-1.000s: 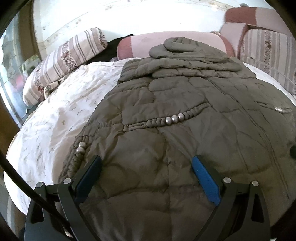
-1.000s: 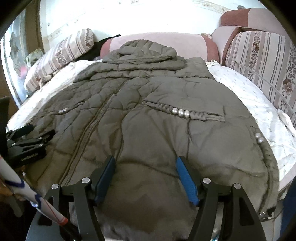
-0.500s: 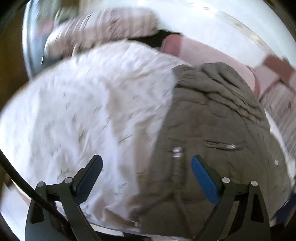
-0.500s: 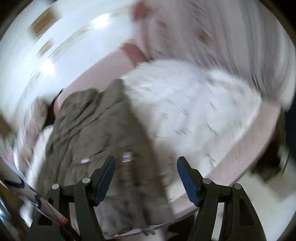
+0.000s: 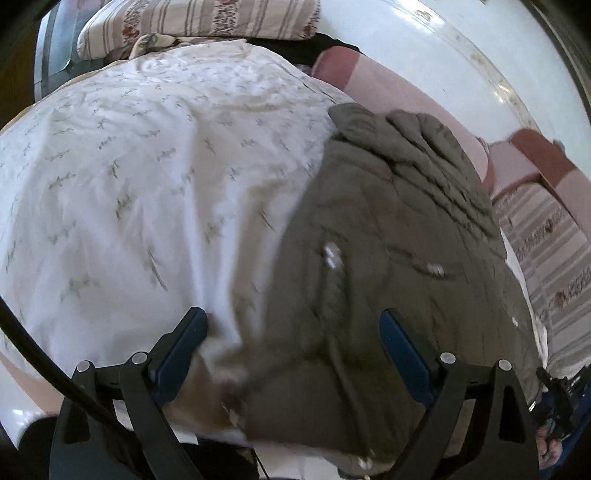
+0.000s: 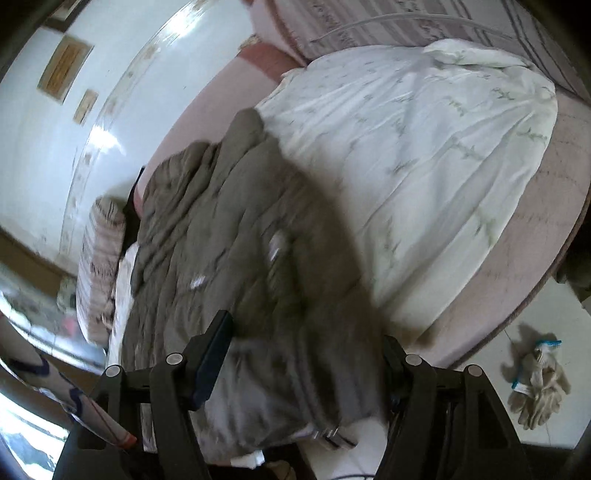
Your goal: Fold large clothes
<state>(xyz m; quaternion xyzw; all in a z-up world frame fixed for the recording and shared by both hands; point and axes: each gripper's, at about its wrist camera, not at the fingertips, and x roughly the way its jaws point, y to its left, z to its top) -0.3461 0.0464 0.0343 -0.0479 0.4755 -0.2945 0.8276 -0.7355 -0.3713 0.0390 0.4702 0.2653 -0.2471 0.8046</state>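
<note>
At twelve o'clock from both wide-apart, empty grippers, left gripper [image 5: 291, 347] and right gripper [image 6: 306, 354], the coat [image 5: 399, 258] runs lengthwise away, hem nearest.

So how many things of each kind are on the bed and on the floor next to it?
Coats: 1, the brown padded coat lying on the white sheet.
Sheets: 1.
Striped pillows: 2, one at the top of the left view, one at its right edge.
Gloves: 1 pale bundle on the floor; I cannot tell how many are in it.
Total: 5.
</note>
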